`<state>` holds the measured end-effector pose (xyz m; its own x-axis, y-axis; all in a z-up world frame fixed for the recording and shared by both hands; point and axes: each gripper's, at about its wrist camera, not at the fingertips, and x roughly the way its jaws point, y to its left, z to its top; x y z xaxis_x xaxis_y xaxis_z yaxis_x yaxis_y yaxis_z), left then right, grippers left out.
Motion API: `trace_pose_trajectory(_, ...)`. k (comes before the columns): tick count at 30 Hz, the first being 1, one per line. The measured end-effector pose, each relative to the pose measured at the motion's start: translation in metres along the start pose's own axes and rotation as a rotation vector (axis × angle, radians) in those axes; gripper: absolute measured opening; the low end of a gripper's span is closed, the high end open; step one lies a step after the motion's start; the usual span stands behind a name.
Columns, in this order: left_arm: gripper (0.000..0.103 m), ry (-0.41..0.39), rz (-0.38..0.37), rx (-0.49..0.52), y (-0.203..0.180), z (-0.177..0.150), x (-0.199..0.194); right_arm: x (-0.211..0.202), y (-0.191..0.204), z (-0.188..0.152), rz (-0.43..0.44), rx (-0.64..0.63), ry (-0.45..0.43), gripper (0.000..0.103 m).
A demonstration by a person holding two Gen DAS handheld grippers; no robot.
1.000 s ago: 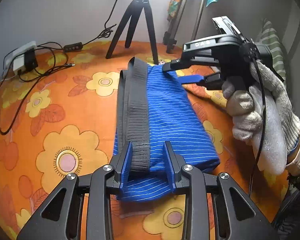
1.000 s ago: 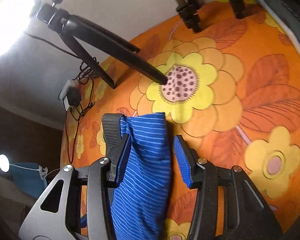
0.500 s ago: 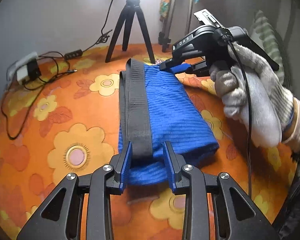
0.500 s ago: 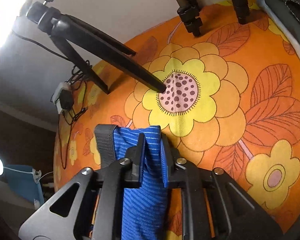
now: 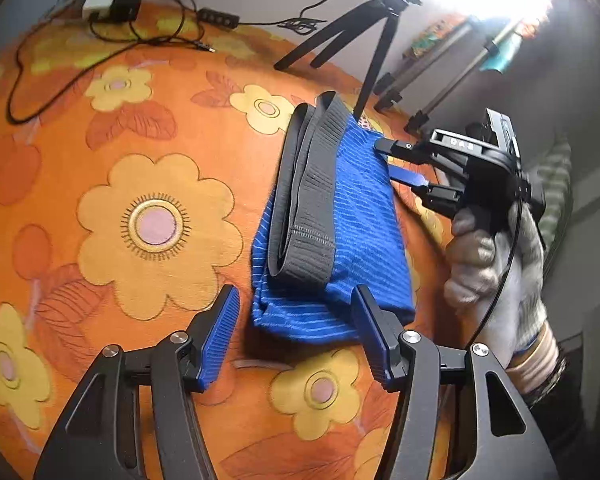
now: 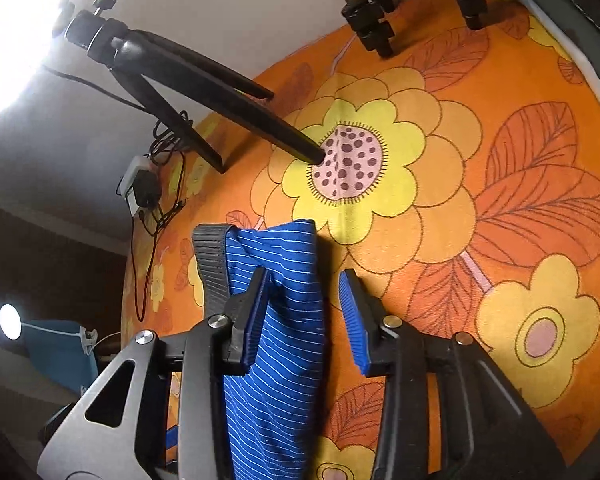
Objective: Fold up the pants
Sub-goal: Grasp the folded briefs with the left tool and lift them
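The blue striped pants (image 5: pixel 352 232) lie folded in a compact bundle on the orange flowered cloth, their grey waistband (image 5: pixel 312 200) on top. My left gripper (image 5: pixel 296 336) is open, its blue pads on either side of the bundle's near end without pinching it. My right gripper (image 5: pixel 400 162) is open at the bundle's far corner, held in a gloved hand. In the right wrist view the right gripper (image 6: pixel 304 308) is open, the pants (image 6: pixel 284 340) lying between and under its fingers, nearer the left pad.
A black tripod (image 5: pixel 360 36) stands just beyond the pants, one foot (image 6: pixel 312 154) close to the far corner. Light stand legs (image 6: pixel 376 24) are behind. A power adapter with cables (image 5: pixel 112 0) lies at the far left of the cloth (image 5: pixel 100 140).
Both grippers opened: the left let go of the near end, the right let go of the far corner. The bundle now rests on the cloth, and the left gripper drew back.
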<state>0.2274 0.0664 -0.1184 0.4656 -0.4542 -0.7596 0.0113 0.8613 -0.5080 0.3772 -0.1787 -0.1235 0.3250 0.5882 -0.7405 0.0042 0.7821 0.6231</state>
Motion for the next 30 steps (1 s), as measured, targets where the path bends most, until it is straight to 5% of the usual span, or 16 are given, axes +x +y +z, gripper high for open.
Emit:
trace_pose_trajectory(12, 0.055, -0.030, -0.009, -0.108, -0.003, 0.003, 0.013, 0.010, 0.009, -0.001, 0.031, -0.028, 0.001, 0.038)
trace_pose_trajectory(14, 0.046, -0.050, 0.008, -0.106, -0.004, 0.004, 0.013, 0.011, 0.009, -0.001, 0.034, -0.021, -0.002, 0.038)
trace_pose_trajectory(15, 0.034, -0.051, 0.012, -0.109, -0.004, 0.004, 0.014, 0.011, 0.009, -0.001, 0.039, -0.015, -0.002, 0.038)
trace_pose_trajectory(17, 0.033, -0.057, 0.019, -0.112, -0.003, 0.004, 0.014, 0.013, 0.008, 0.000, 0.046, -0.001, -0.006, 0.038)
trace_pose_trajectory(22, 0.026, -0.087, 0.039, -0.053, -0.009, 0.000, 0.008, 0.018, 0.011, -0.003, 0.020, -0.001, -0.013, 0.016)
trace_pose_trajectory(30, 0.022, -0.136, 0.028, -0.007, -0.020, 0.001, -0.007, 0.002, 0.028, -0.008, -0.002, -0.066, -0.063, 0.011)
